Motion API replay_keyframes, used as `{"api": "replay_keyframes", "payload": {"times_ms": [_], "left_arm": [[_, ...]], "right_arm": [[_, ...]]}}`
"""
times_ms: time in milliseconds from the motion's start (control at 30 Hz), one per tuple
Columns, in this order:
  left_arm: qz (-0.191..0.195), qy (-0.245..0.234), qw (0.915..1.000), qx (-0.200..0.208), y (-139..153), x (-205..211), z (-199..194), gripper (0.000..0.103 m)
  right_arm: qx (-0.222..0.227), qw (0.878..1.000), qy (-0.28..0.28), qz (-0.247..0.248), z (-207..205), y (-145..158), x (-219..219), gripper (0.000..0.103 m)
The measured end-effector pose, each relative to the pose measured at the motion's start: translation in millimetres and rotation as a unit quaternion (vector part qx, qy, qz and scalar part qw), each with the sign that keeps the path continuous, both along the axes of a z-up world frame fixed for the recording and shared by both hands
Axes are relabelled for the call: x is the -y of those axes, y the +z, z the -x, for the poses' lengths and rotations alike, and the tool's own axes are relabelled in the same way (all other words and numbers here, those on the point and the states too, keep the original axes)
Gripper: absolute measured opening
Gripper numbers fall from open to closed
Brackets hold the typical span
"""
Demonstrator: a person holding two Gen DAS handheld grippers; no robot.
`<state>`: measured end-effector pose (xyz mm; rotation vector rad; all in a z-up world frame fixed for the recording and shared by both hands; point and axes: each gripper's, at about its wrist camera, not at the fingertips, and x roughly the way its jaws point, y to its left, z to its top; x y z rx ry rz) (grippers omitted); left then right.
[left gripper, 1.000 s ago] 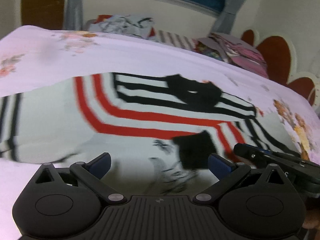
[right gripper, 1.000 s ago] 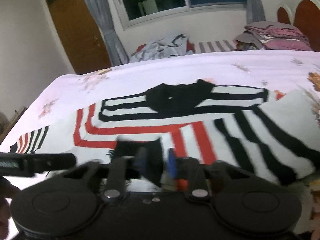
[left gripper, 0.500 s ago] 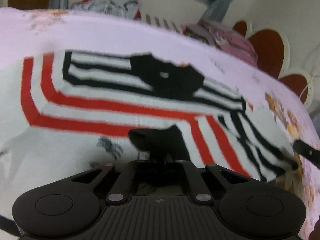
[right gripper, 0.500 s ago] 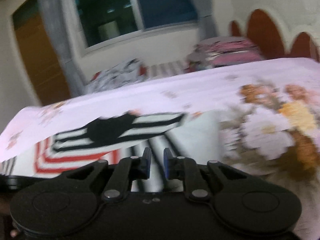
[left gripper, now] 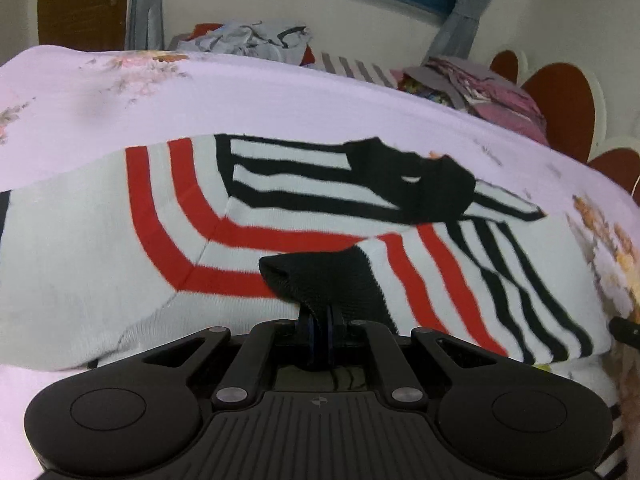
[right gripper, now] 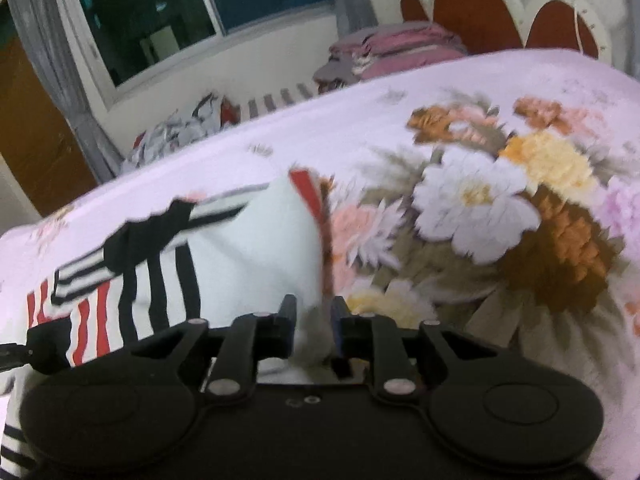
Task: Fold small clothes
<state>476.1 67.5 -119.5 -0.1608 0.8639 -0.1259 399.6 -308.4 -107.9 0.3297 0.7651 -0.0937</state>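
Both grippers' fingers grip the striped sweater [left gripper: 280,216]: left [left gripper: 321,330] its black cuff, right [right gripper: 313,326] its white edge.

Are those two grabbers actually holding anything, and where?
Both hold the striped sweater. The left gripper pinches a black cuff; the right gripper closes around a white edge of it.

Right gripper [right gripper: 313,322] fingers slightly apart around white fabric edge of striped sweater [right gripper: 168,280] (black, red, white) on floral bedspread [right gripper: 500,216]; folded clothes pile [right gripper: 384,54] near headboard [right gripper: 480,16].
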Motion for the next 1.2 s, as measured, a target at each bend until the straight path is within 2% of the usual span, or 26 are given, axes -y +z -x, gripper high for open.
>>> {"api": "replay_keyframes", "payload": {"times_ms": [33, 67, 100, 133, 167, 200, 267, 367, 433, 467, 500, 667, 700, 733, 867, 933, 1000, 1033, 1133, 1167, 1200], "left_arm": [[-0.001, 0.003, 1.0, 0.0, -1, 1, 0, 0.005], [-0.005, 0.006, 1.0, 0.0, -3, 1, 0, 0.011], [-0.015, 0.012, 0.9998, 0.001, -4, 1, -1, 0.027], [-0.023, 0.018, 0.9996, 0.006, -3, 1, 0, 0.037], [-0.028, 0.024, 0.9992, 0.016, -1, -1, 0, 0.057], [-0.029, 0.03, 0.9989, 0.021, 0, -3, -1, 0.06], [-0.016, 0.038, 0.9991, 0.014, -1, -10, -9, 0.06], [0.002, 0.039, 0.9992, -0.004, -8, -13, -20, 0.035], [0.008, 0.039, 0.9992, -0.005, -10, -11, -24, 0.026], [0.01, 0.038, 0.9992, -0.006, -11, -10, -26, 0.013], [0.016, 0.037, 0.9992, -0.006, -11, -9, -28, 0.008], [-0.012, 0.044, 0.9984, 0.032, -8, 4, -17, 0.006], [-0.012, 0.048, 0.9981, 0.037, -8, 4, -14, 0.006], [-0.01, 0.056, 0.9975, 0.042, -8, 3, -11, 0.006], [-0.026, 0.081, 0.9937, 0.072, -3, 1, -1, 0.006], [-0.042, 0.091, 0.9927, 0.067, -8, 2, -2, 0.006], [-0.044, 0.099, 0.9926, 0.054, -15, 2, -4, 0.005], [-0.048, 0.096, 0.9929, 0.052, -16, 3, -5, 0.006], [-0.06, 0.084, 0.9937, 0.045, -13, 5, -9, 0.006], [-0.062, 0.083, 0.9937, 0.042, -10, 4, -10, 0.01], [-0.071, 0.096, 0.9919, 0.045, -6, 3, -7, 0.02]], "right_arm": [[-0.013, 1.0, 0.004, 0.002, -3, -5, -1, 0.032], [-0.01, 1.0, 0.005, 0.006, -3, -5, -1, 0.032], [0.003, 1.0, 0.004, 0.0, -1, -2, 2, 0.032], [0.017, 1.0, 0.0, -0.012, -2, 2, 7, 0.034], [0.027, 0.999, -0.003, -0.025, -6, 5, 14, 0.04], [0.034, 0.999, -0.003, -0.032, -12, 9, 21, 0.043], [0.049, 0.998, 0.003, -0.041, -30, 14, 32, 0.042], [0.056, 0.997, 0.018, -0.047, -62, 14, 43, 0.038], [0.057, 0.996, 0.024, -0.056, -81, 11, 49, 0.035], [0.059, 0.996, 0.027, -0.063, -90, 9, 52, 0.035], [0.058, 0.996, 0.029, -0.068, -97, 6, 53, 0.035], [0.033, 0.994, 0.04, -0.093, -125, -13, 61, 0.034], [0.03, 0.994, 0.043, -0.097, -128, -15, 62, 0.031], [0.031, 0.993, 0.047, -0.1, -128, -16, 63, 0.015], [0.055, 0.994, 0.067, -0.061, -123, -9, 59, 0.01], [0.03, 0.997, 0.058, -0.046, -130, -18, 63, 0.001], [0.006, 0.997, 0.044, -0.062, -134, -30, 72, 0.001], [0.009, 0.996, 0.044, -0.072, -132, -31, 76, 0.0], [0.021, 0.997, 0.053, -0.06, -125, -23, 73, 0.002], [0.03, 0.996, 0.059, -0.056, -121, -17, 71, 0.003], [0.039, 0.996, 0.064, -0.049, -118, -12, 68, 0.005]]}}
